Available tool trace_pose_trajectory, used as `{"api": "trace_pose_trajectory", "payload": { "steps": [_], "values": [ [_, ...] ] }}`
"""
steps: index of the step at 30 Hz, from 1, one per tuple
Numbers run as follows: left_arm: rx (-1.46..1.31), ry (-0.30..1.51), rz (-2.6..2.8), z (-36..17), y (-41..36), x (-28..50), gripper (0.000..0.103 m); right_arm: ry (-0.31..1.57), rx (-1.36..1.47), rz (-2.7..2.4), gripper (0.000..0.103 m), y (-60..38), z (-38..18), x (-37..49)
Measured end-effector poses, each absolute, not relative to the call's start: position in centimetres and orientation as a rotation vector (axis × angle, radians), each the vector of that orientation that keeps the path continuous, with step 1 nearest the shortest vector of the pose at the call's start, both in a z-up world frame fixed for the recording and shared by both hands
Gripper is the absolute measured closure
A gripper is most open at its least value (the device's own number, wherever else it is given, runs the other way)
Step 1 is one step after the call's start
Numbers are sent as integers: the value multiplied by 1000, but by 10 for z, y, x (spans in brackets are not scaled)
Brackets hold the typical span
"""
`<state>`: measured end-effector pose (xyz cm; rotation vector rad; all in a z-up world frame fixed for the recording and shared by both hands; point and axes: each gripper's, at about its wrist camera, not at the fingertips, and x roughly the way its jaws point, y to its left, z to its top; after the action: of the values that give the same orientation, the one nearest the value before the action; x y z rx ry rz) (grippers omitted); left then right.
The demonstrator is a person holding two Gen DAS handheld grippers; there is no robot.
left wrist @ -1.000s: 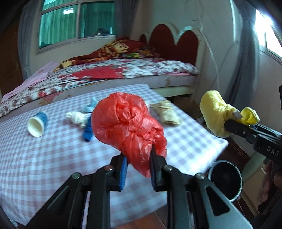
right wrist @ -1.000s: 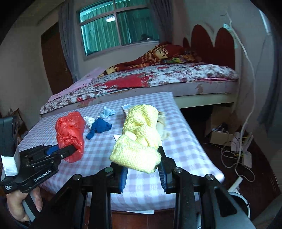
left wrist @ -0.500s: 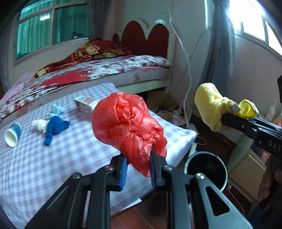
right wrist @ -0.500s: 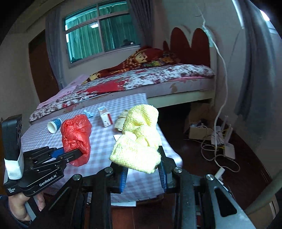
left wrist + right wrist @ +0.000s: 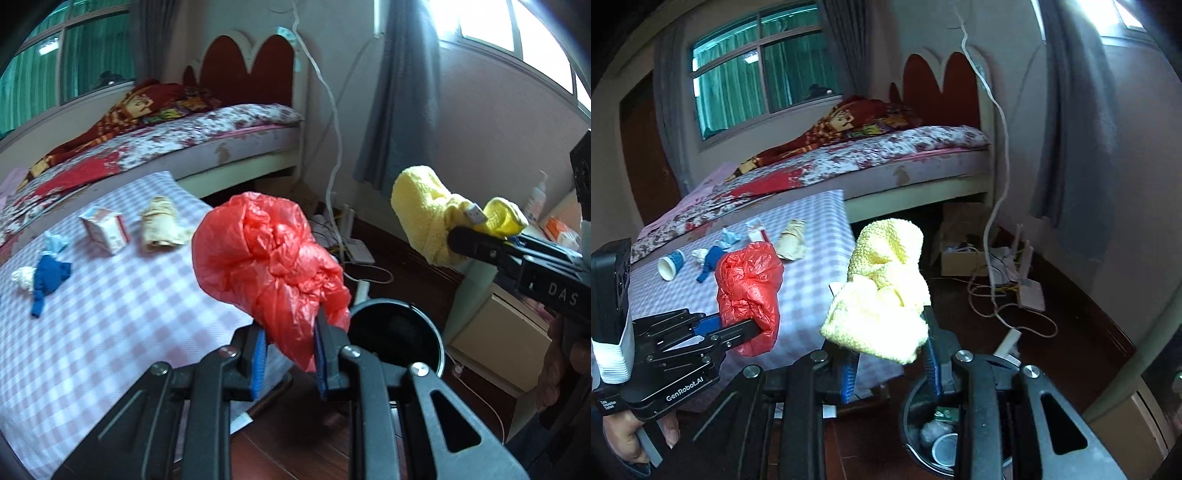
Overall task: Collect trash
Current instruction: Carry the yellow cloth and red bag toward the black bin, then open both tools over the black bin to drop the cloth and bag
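Left hand-held gripper (image 5: 290, 354): clenched on red bag (image 5: 267, 266), held just above and left of bin (image 5: 395, 332). Right hand-held gripper (image 5: 892, 363): grasping yellow cloth (image 5: 882, 295) near the bin (already part-filled). Risk: light bag drifting past the rim when let go, cloth snagging on a pad.

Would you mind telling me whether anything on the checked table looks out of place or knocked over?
The paper cup lies tipped on its side near the table's far left, beside a blue rag; scraps nearby are scattered loosely.
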<state>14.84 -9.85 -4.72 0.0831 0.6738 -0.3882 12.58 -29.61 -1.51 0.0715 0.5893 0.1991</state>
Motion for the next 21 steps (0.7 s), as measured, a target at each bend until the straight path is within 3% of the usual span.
{"api": "trace_pose_trajectory", "payload": {
  "steps": [21],
  "values": [
    [190, 833, -657, -116, -207, 164, 80, 766, 81, 115, 70, -390, -96, 117]
  ]
}}
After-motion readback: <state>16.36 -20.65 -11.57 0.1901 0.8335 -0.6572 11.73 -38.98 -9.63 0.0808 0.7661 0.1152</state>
